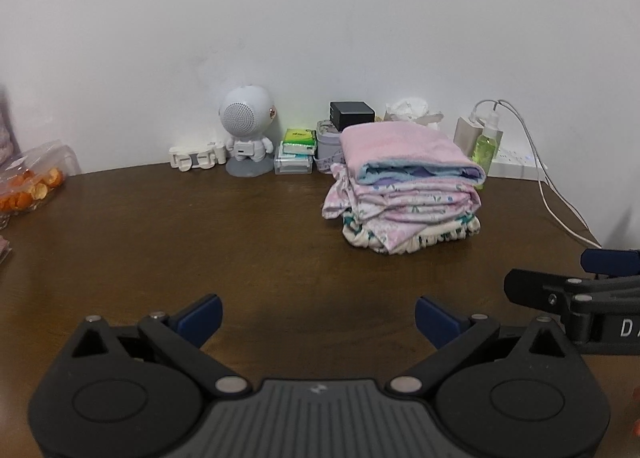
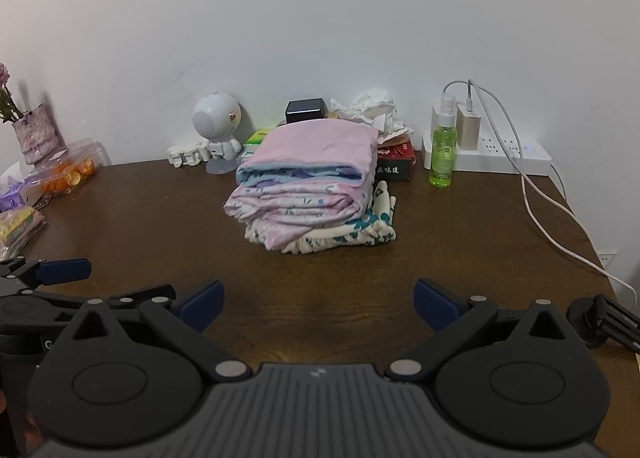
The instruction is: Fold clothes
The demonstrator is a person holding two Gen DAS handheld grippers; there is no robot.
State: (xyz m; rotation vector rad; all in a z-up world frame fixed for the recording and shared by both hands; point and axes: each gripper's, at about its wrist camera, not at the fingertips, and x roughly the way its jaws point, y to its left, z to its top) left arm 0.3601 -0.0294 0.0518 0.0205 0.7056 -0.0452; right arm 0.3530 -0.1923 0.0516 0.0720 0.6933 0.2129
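Observation:
A stack of folded clothes [image 1: 404,186] sits on the brown table, pink piece on top, floral pieces below; it also shows in the right wrist view [image 2: 312,194]. My left gripper [image 1: 318,318] is open and empty, well in front of the stack and to its left. My right gripper [image 2: 318,304] is open and empty, in front of the stack. The right gripper's side shows at the right edge of the left wrist view [image 1: 576,294]; the left gripper's side shows at the left edge of the right wrist view [image 2: 48,282].
Along the back wall stand a white astronaut speaker [image 1: 246,134], small boxes [image 1: 296,154], a green spray bottle [image 2: 442,146], a power strip [image 2: 500,156] with a white cable [image 2: 560,234], and a tissue box [image 2: 394,164]. A bag of orange peels [image 1: 32,182] lies at the left.

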